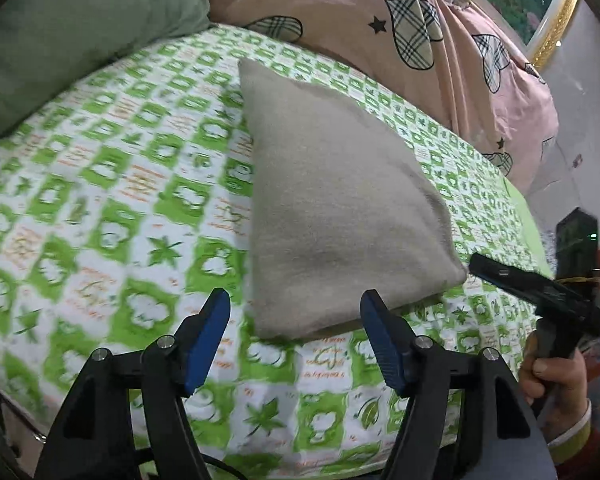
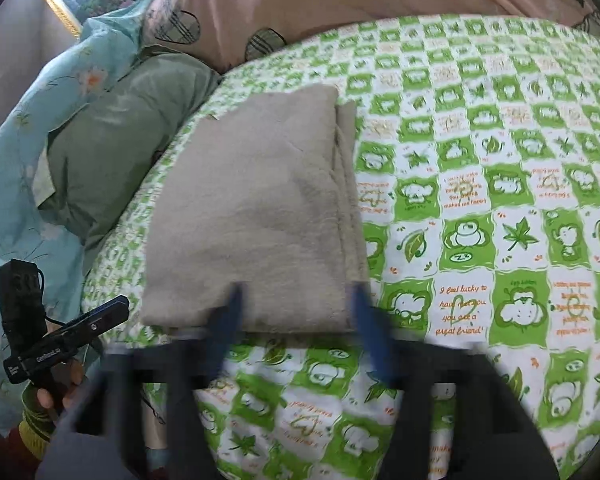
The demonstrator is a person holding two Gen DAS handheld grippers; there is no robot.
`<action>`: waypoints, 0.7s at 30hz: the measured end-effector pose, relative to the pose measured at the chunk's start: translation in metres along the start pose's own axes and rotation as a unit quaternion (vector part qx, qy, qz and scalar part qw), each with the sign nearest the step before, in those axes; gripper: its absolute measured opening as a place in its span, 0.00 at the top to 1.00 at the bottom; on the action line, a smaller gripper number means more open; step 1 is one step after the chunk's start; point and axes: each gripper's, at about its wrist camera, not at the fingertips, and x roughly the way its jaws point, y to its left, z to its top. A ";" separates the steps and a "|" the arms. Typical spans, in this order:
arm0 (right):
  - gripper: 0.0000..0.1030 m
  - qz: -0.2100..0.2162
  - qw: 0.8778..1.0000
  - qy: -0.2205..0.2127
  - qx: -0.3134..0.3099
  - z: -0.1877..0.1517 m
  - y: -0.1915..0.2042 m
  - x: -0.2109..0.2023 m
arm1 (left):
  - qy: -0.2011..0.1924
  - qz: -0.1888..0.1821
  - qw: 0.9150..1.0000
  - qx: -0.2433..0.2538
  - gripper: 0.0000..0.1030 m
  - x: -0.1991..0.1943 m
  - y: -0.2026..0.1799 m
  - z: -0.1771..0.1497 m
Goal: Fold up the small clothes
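We are reading "I feel lucky to have met you" on the green bedsheet. One folded beige cloth is lying at 12 o'clock of both the left gripper and the right gripper, each gaping apart, empty.

Matt fuzzy beige cloth, printed cotton sheet

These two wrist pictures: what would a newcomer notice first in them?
First, the folded beige cloth lying in the middle of the green-and-white patterned bedsheet, layered edges stacked along one side. Next, both blue-fingered claws, left claw and right claw, open just before its near edge, holding nothing. Behind lie a pink quilt and a green pillow.
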 end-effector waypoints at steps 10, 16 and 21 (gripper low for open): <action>0.34 -0.005 1.000 0.006 -0.026 -0.022 0.010 -0.014 | 0.020 0.113 0.993 0.024 0.20 -0.013 -0.006 -0.017; 0.30 -0.017 0.999 0.015 -0.037 -0.041 0.009 -0.021 | 0.019 0.139 0.989 0.038 0.19 -0.016 -0.017 -0.027; 0.27 -0.018 0.999 0.021 -0.039 -0.052 0.009 -0.024 | 0.017 0.148 0.987 0.060 0.19 -0.017 -0.027 -0.029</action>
